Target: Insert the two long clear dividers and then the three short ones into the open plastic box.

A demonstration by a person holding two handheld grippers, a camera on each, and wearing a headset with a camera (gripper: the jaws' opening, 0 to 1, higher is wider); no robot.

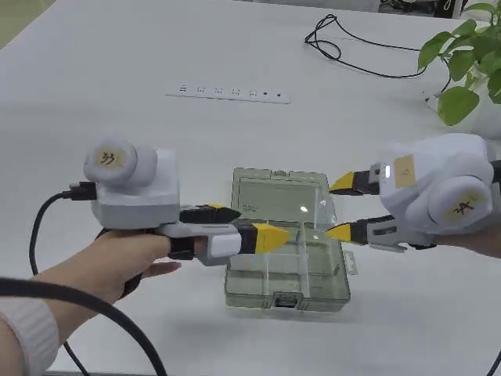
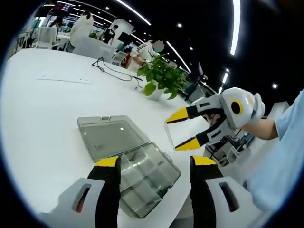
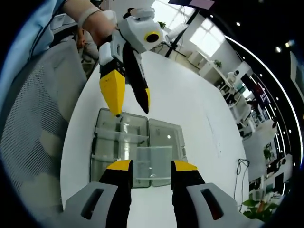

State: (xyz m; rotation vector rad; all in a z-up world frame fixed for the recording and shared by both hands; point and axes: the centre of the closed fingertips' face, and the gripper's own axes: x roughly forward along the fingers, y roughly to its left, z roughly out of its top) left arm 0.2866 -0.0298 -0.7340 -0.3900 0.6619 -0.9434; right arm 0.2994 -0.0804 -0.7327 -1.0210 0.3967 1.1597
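Hovering at the right end of the open box (image 1: 250,294), the right gripper (image 1: 340,207) has its fingers (image 3: 121,167) clamped on a clear divider (image 3: 153,162), one finger at each end. The divider's long axis runs finger to finger. In the head view that is front to back, crosswise to the box's long axis, which lies left to right on the white counter (image 1: 117,63). The lid (image 1: 278,196) lies folded back, away from the person. Clear dividers already stand in the base, though their number is hard to tell. The left gripper (image 2: 156,162) is over the box's left side, its fingers (image 2: 108,164) spread with nothing between them. Farther back are a power strip (image 1: 231,92), a black cable (image 1: 337,53) and a plant (image 1: 458,102).
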